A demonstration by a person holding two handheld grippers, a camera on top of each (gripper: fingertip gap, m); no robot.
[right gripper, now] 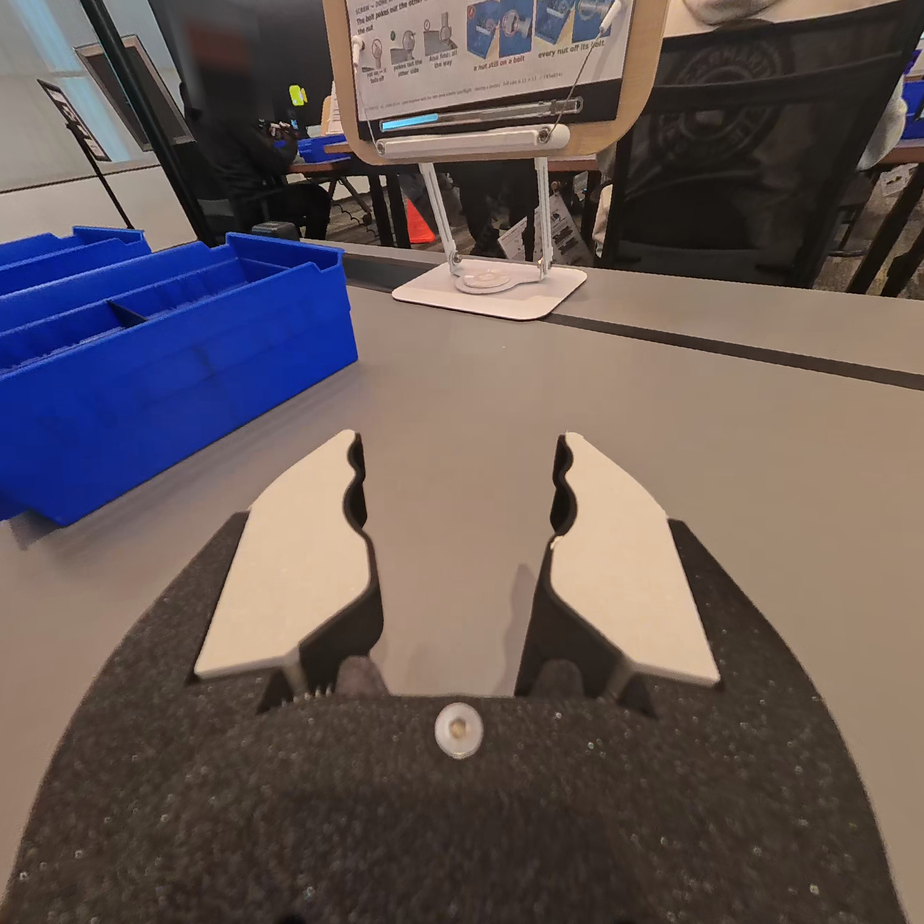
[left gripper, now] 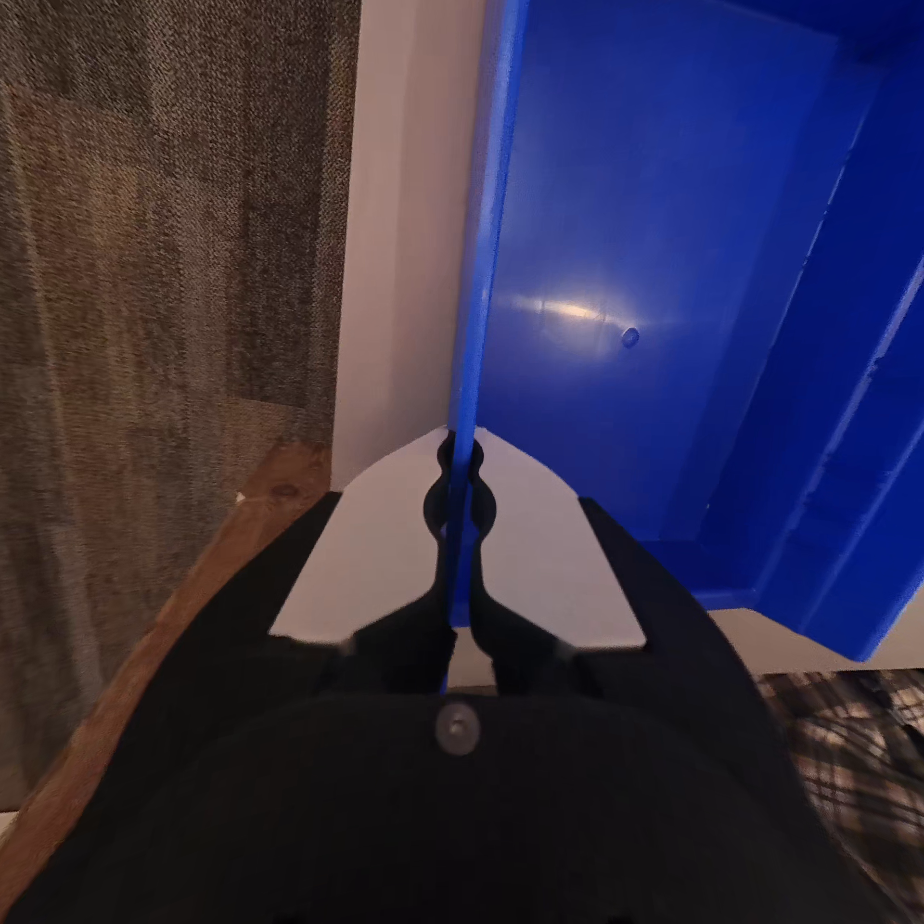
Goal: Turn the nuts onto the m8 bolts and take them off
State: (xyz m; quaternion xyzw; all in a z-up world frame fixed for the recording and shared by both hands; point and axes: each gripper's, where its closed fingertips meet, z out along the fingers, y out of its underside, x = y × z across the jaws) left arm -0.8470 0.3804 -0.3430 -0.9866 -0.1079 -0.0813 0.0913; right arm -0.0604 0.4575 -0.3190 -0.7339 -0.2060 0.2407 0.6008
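In the left wrist view my left gripper [left gripper: 460, 450] is shut on the thin side wall [left gripper: 480, 250] of a blue plastic bin [left gripper: 650, 250]; both pads press on the wall's rim. The bin's inside looks bare, with only a small moulded dot on its floor. In the right wrist view my right gripper [right gripper: 460, 450] is open and empty above the grey table [right gripper: 650, 425]. Blue bins [right gripper: 165, 350] with dividers stand to its left. No nuts or bolts show in either view.
A white stand [right gripper: 492, 285] holding an instruction board [right gripper: 495, 65] stands at the table's far side. A dark seam [right gripper: 725, 345] crosses the table. People sit at other tables behind. In the left wrist view carpet [left gripper: 150, 250] and a wooden edge [left gripper: 225, 550] lie at the left. My right fingertips sit around 80 cm from my left ones.
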